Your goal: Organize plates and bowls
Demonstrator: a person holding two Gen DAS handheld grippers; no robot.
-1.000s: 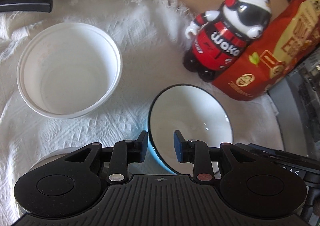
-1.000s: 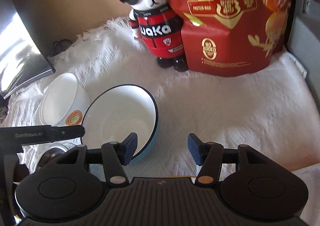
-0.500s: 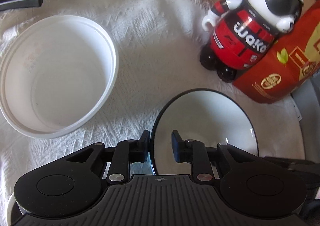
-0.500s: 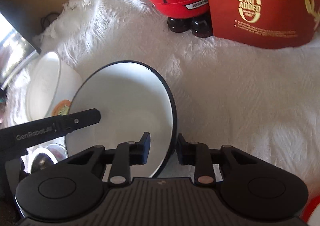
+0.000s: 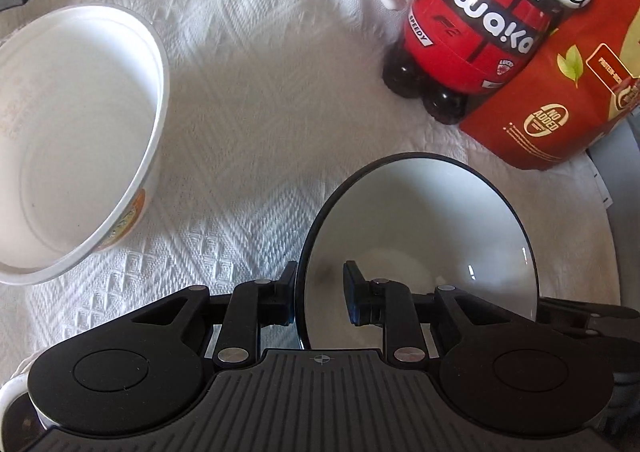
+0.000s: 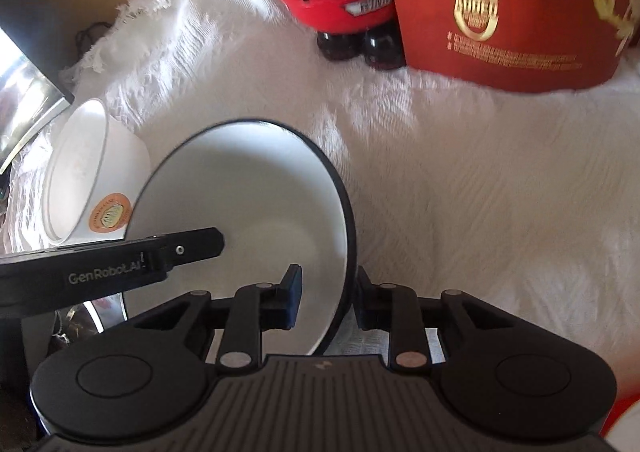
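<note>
A white bowl with a dark rim [image 5: 432,219] is held off the white cloth, also in the right wrist view [image 6: 248,187]. My left gripper [image 5: 318,294] straddles its left rim, one finger inside and one outside, shut on it. My right gripper [image 6: 326,298] is shut on the bowl's right rim the same way. A white plastic tub [image 5: 72,139] stands to the left on the cloth; it also shows in the right wrist view [image 6: 80,171] with an orange sticker.
A red and black panda figure [image 5: 472,19] and a red egg carton pack [image 5: 568,99] stand at the back right on the white woven cloth [image 5: 260,99]. A dark laptop edge [image 6: 24,107] lies at the far left. A mug rim [image 5: 12,396] shows bottom left.
Both grippers closed on opposite rims of the dark-rimmed bowl and moved forward; the panda and the red pack look nearer. The bowl now sits tilted in both grips.
</note>
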